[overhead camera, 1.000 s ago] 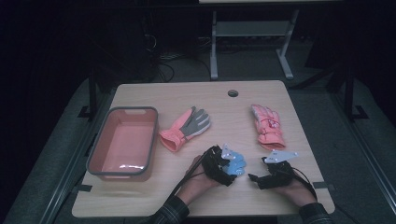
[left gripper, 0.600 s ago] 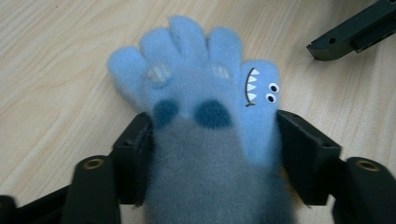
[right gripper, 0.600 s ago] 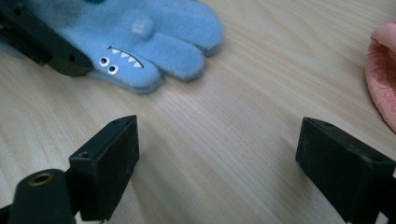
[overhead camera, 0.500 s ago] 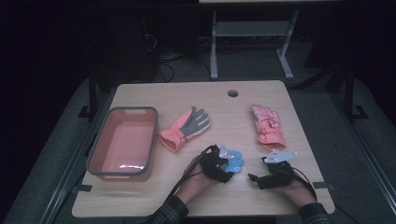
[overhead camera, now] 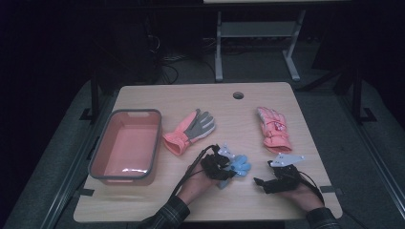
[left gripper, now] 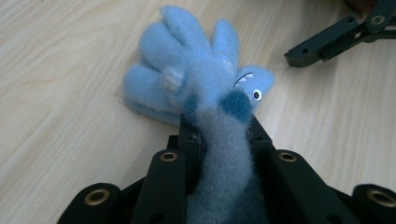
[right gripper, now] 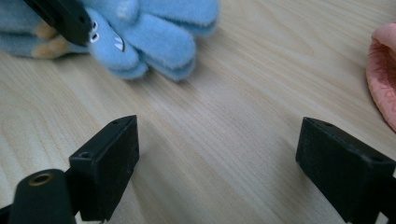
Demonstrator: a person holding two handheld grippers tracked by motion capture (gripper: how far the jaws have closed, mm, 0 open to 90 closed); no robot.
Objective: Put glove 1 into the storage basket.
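A fluffy blue glove (left gripper: 201, 88) is lying on the counter (overhead camera: 248, 200) near its six o'clock edge. The left claw (left gripper: 219, 135), just closing, is pinching the glove's cuff. At three o'clock the right claw (right gripper: 219, 154) is resting spread and empty. The soft pile could be slipping free under a shallow pinch. The cuff's end is hiding between the jaws.

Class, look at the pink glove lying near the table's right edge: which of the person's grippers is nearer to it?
Right. The right gripper sits open just below the pink glove; the left gripper, closing on the blue glove, is farther left.
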